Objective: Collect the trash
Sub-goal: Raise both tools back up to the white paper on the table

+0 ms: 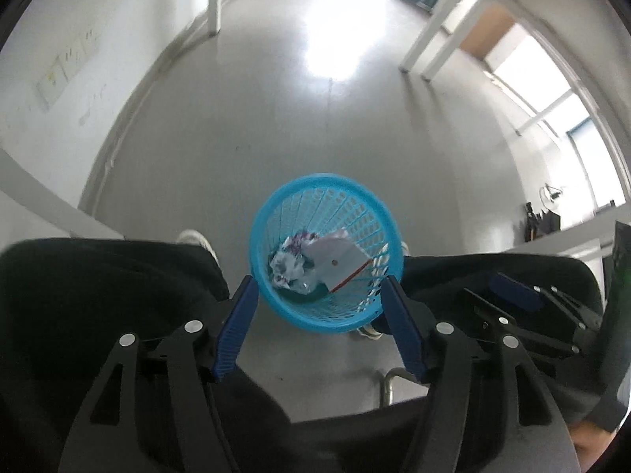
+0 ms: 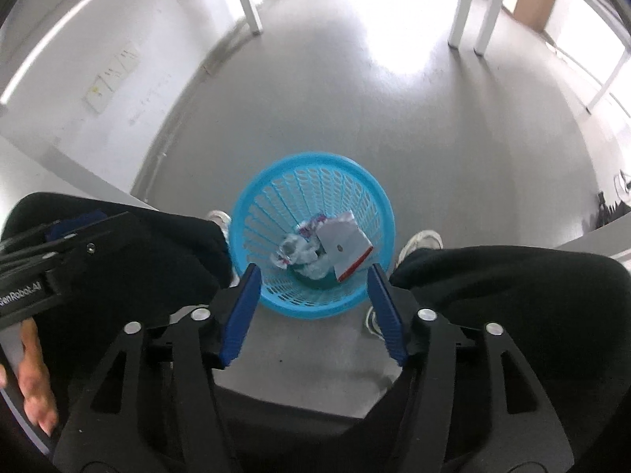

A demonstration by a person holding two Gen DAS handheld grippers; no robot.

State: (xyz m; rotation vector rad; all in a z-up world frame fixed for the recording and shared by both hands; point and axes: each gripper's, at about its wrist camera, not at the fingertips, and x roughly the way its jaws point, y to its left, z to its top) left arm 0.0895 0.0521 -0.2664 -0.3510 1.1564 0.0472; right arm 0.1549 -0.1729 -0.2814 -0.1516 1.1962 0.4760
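We are hovering both grippers, left (image 1: 319, 295) and right (image 2: 313, 285), fingers wide apart and empty, basket (image 2: 252, 197) with trash (image 2: 327, 250) sitting at 12 o'clock below.

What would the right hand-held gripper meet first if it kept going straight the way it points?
Probably the blue basket on the floor, likely its near rim. The open right hand-held gripper holds nothing; depth is unclear.

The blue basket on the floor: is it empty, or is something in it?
Not empty. The blue basket holds crumpled wrappers and a flat silver packet with a red edge at its bottom.
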